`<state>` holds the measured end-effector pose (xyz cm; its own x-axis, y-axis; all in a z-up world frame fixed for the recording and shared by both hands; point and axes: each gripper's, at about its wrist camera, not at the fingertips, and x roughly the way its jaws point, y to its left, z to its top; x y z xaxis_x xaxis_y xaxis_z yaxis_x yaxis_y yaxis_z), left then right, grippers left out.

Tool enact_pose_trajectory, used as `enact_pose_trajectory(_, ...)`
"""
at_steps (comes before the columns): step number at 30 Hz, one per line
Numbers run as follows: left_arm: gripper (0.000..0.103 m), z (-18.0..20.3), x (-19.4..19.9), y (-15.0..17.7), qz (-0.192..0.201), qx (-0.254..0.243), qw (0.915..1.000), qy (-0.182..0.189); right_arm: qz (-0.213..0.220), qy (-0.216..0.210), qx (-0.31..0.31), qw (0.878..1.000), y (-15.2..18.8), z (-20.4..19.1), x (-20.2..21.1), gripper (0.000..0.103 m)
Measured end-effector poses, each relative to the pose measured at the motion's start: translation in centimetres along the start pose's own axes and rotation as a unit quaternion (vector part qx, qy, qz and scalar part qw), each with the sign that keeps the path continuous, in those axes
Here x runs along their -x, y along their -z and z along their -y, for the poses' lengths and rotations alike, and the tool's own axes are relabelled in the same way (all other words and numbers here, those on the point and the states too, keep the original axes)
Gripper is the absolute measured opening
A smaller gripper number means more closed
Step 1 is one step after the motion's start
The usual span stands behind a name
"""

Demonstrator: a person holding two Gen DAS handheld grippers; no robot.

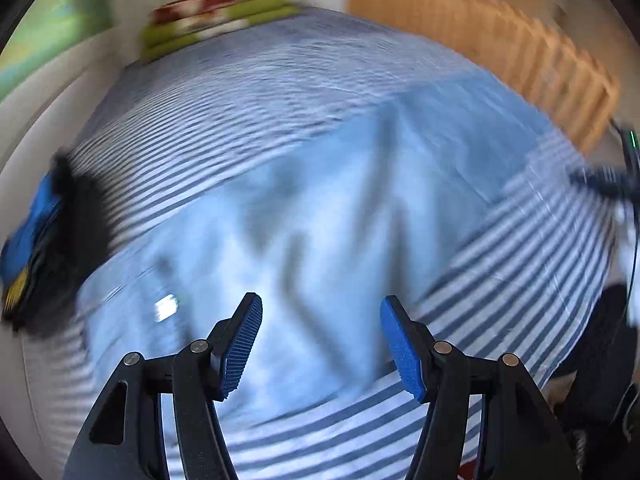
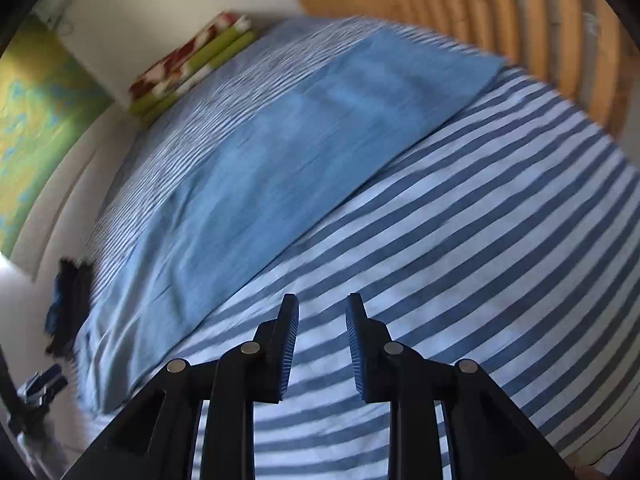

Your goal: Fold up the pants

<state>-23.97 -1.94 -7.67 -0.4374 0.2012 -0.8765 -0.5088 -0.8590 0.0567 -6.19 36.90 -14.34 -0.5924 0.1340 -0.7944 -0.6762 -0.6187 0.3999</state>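
**A:** We see no boxes or baskets here. The bed with the striped cover (image 2: 460, 208) holds everything. The blue pants (image 2: 272, 168) lie flat on it.

**B:** Where are the pants from our tongs?

**A:** Our left tongs (image 1: 321, 344) hang right over them. The jaws stand wide apart with nothing between them. The blue pads (image 1: 402, 348) touch no cloth. Our right tongs (image 2: 322, 346) are over bare stripes. The pants lie ahead of them and off to the left. Those jaws have only a small gap, and nothing is in it.

**B:** What does one camera show that the other does not?

**A:** The left one is very blurry, but it shows a small white tag (image 1: 166, 307) on the pants, just ahead of the left pad. It also shows a dark thing at the far right edge, and we cannot tell what it is. The right one shows the whole long shape of the pants, up to the far straight end.

**B:** And the edges?

**A:** A dark and blue bundle (image 2: 68, 300) sits at the left edge of the bed. Folded green and red cloth (image 2: 192, 60) lies at the far end. A wooden slat wall (image 2: 540, 32) stands past the far right side. To the right of our right tongs there is lots of open striped cover.
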Motion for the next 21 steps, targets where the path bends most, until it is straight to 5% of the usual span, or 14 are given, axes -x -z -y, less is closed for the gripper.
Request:
enact_pose_trajectory(5,0.066,6.3,-5.1,-2.6,-0.031,-0.050,0.9980,0.022,0.041,0.005,-0.117,0.992,-5.7,8.1,-1.0,0.023)
enact_pose_trajectory(10,0.066,8.1,-8.7,-3.4,-0.062,-0.066,0.9959,0.006,0.066,-0.005,-0.193,0.979,-10.9,14.1,-2.9,0.023)
enact_pose_trajectory(17,0.065,8.4,-11.8,-4.0,-0.078,-0.074,0.9941,-0.017,0.082,0.021,-0.222,0.971,-13.7,16.0,-6.5,0.020)
enact_pose_trajectory(21,0.065,11.5,-11.5,-6.0,-0.061,-0.106,0.9924,0.012,0.090,0.018,-0.222,0.971,-13.8,16.0,-6.3,0.020)
